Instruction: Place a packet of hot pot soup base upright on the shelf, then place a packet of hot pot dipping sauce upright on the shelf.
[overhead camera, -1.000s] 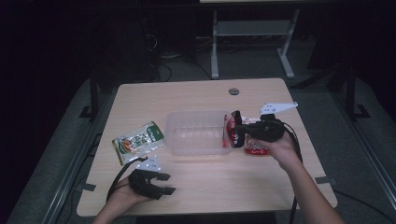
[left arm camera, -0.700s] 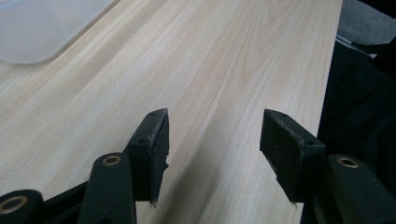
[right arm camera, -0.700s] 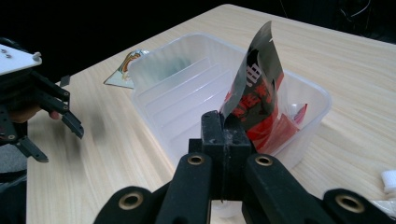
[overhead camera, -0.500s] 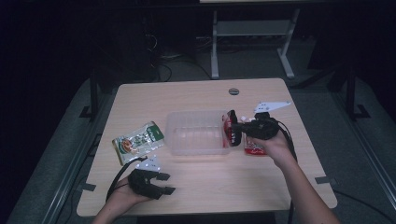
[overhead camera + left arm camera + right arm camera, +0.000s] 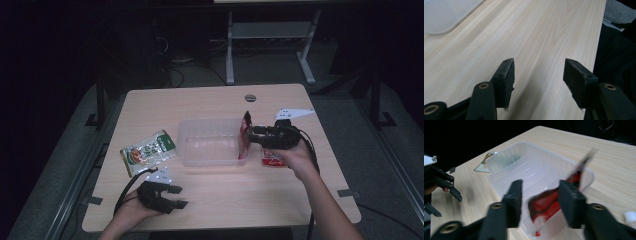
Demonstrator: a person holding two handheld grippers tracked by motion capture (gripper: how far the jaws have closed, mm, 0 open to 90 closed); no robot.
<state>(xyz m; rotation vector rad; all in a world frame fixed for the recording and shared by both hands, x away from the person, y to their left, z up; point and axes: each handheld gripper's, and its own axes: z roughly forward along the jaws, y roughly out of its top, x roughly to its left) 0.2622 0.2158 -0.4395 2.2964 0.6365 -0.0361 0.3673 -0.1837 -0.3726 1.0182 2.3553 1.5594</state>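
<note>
A clear plastic tray [image 5: 210,145] sits mid-table. A red packet [image 5: 244,134] stands on edge against the inside of its right wall, blurred in the right gripper view [image 5: 549,202]. My right gripper [image 5: 254,134] hovers at that wall; its jaws [image 5: 541,187] have just been opening and stand apart, pressing on nothing, with the packet just beyond them. A second red packet [image 5: 272,160] lies on the table under the right hand. My left gripper [image 5: 176,196] rests near the front left edge, open [image 5: 539,67] over bare wood.
A green snack packet [image 5: 147,151] lies left of the tray, also seen past the tray [image 5: 485,161] in the right gripper view. The table's right edge [image 5: 599,50] runs close beside the left gripper's jaws. A round cable hole [image 5: 250,97] sits at the back.
The right gripper's jaws have opened and let go of the red packet, which now leans inside the tray's right wall. The left hand has kept still.
</note>
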